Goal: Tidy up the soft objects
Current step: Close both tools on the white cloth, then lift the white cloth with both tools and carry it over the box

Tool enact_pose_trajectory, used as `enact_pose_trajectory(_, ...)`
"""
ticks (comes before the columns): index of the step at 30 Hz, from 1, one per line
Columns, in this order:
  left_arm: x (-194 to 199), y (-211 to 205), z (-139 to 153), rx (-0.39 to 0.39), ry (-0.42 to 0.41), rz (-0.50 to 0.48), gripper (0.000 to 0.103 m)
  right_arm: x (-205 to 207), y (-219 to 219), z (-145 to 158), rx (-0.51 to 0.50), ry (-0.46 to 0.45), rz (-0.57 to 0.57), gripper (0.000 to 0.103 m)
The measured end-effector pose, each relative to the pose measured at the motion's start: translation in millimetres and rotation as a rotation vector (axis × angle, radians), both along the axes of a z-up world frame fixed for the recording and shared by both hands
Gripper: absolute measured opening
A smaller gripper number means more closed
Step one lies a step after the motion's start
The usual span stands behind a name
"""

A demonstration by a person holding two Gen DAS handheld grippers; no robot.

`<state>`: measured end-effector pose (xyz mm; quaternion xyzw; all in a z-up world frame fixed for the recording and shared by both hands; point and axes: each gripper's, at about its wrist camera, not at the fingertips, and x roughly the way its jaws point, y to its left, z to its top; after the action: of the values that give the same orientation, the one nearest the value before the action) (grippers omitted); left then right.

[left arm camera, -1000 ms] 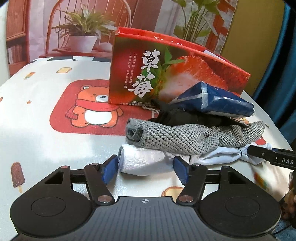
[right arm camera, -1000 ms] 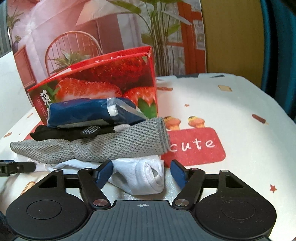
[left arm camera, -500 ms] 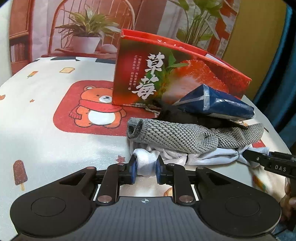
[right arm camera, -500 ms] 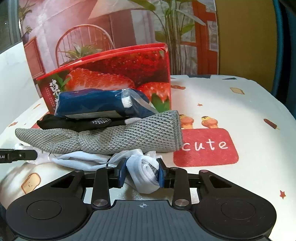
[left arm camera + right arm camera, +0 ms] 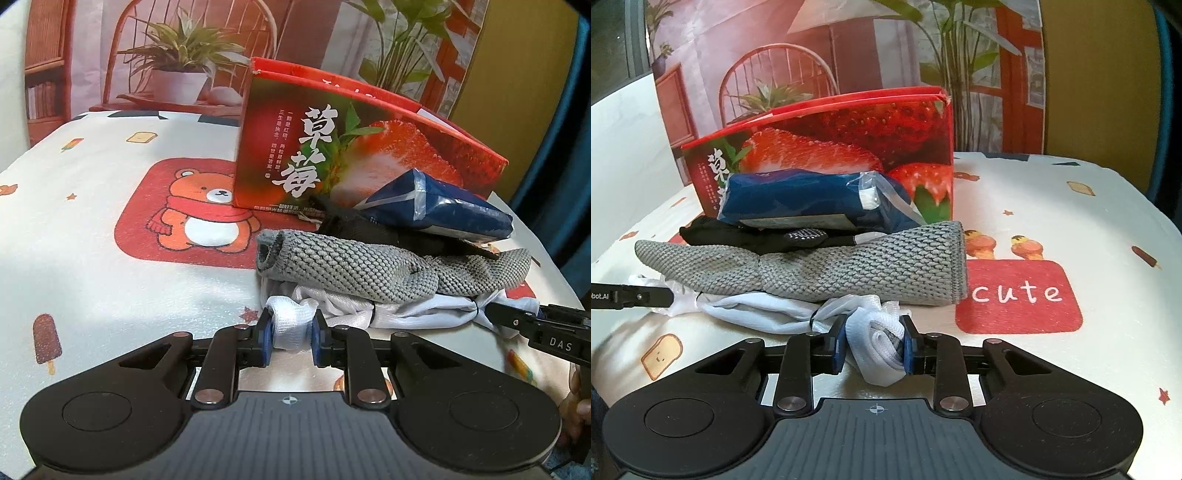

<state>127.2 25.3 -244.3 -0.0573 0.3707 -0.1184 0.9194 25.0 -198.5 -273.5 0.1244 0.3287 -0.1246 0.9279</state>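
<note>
Nearest us, our left gripper (image 5: 291, 338) was pinched tight on one end of the white cloth (image 5: 369, 314), and our right gripper (image 5: 873, 343) was clamped on its other end (image 5: 875, 339). The cloth lay at the bottom of the pile w/ the grey knit piece (image 5: 354, 266) on top, then a black item (image 5: 738, 234) & a blue packet (image 5: 443, 210). Behind stood the strawberry box (image 5: 332, 155). All sat on a table w/ a bear-print cover (image 5: 92, 240); far back, a backdrop w/ chair & plants (image 5: 177, 66).
</note>
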Motion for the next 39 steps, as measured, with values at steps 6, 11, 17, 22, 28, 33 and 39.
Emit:
enact_pose_trajectory(6, -7, 0, 6, -0.001, -0.034, -0.012, 0.019, -1, 2, 2, 0.0, -0.009, 0.015, 0.022)
enact_pose_trajectory(11, -16, 0, 19, -0.01, -0.104, -0.025, 0.018, -6, 5, 8, -0.006, -0.052, 0.026, 0.02)
enact_pose_trajectory(17, -24, 1, 33, -0.019, -0.179, -0.024, 0.018, -14, 6, 19, -0.019, -0.126, 0.027, 0.02)
enact_pose_trajectory(22, -29, 2, 42, -0.029, -0.219, -0.013, 0.018, -17, 8, 29, -0.038, -0.171, 0.03, 0.02)
enact_pose_trajectory(28, -28, 8, 59, -0.041, -0.264, 0.003, 0.018, -13, 8, 47, -0.048, -0.205, 0.042, 0.02)
enact_pose_trajectory(33, -29, 10, 74, -0.043, -0.311, 0.016, 0.018, -8, 8, 64, -0.048, -0.241, 0.05, 0.02)
enact_pose_trajectory(39, -25, 8, 89, -0.047, -0.338, 0.017, 0.018, -3, 5, 81, -0.034, -0.273, 0.044, 0.02)
